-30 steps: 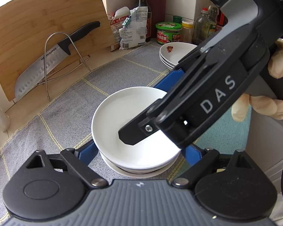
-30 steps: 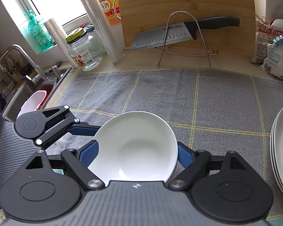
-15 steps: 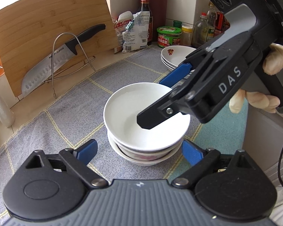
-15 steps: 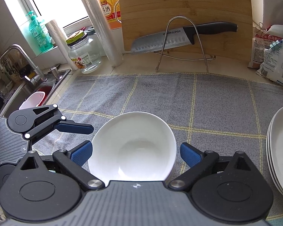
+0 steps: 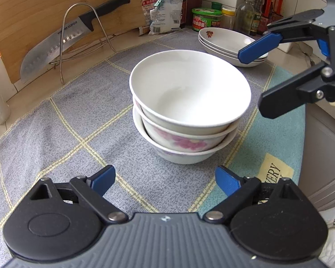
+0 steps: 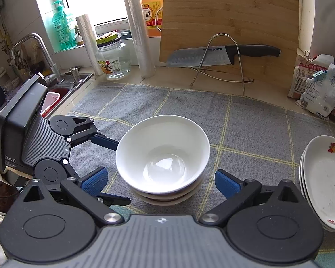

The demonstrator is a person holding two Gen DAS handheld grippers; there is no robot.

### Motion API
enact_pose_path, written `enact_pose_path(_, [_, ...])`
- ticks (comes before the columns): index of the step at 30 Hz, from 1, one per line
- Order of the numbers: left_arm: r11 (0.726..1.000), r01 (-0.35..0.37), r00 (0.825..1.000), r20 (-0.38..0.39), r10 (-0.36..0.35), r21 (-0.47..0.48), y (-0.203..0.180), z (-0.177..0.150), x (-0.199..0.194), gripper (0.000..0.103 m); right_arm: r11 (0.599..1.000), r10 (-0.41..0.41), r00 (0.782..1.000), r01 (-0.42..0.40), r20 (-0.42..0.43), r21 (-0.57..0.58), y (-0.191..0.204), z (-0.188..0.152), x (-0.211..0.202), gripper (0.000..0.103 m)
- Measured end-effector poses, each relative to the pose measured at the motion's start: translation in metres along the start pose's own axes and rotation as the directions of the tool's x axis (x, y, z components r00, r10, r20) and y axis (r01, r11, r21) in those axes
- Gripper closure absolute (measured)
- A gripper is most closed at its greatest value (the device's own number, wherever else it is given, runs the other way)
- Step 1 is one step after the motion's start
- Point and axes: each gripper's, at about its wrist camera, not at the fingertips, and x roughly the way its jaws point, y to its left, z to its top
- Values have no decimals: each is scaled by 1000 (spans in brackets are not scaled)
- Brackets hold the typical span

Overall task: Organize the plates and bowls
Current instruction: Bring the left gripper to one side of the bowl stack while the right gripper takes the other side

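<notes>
The bowls [image 5: 189,109] stand nested, 3 high, on the cloth [image 5: 82,120], with the plates [image 6: 323,178] stacked near them. The right gripper [image 6: 160,181] is opening, pads clear of the top bowl. The left gripper [image 5: 165,178] is released, grasping nothing. Withdraw level; avoid nudging the rim.

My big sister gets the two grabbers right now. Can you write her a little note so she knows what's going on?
Left gripper: open, empty, near the bowl stack.
Right gripper: jaws opening, nothing pressed; the stack sits between them.
White bowl lies nested on top of two flowered bowls on the grey towel.
Plate stack stands apart, at the right in the right wrist view.
Done: bowls stacked, plates stacked.
Left: I can't tell; no loose dishes in view.
</notes>
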Motion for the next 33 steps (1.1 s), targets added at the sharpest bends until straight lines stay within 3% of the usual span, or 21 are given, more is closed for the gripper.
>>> enact_pose_path(12, [1000,-22,998,-56,23,20,-10,6,26,7,992,-102,983,90,-154,-83,-21,-41,53,0])
enact_pose_path(17, [999,-50,996,-75,48,-18,-13,5,30,0,990,-74,982,51,-173,-131,-29,-45,66,0])
enact_pose_path(26, [995,-79,995,-60,75,-60,-15,5,29,0,964,-16,988,-26,-155,-263,-39,-50,66,0])
enact_pose_path(33, [993,-89,996,-31,87,-71,-17,1,26,0,956,36,999,-45,-36,-289,-50,-66,57,0])
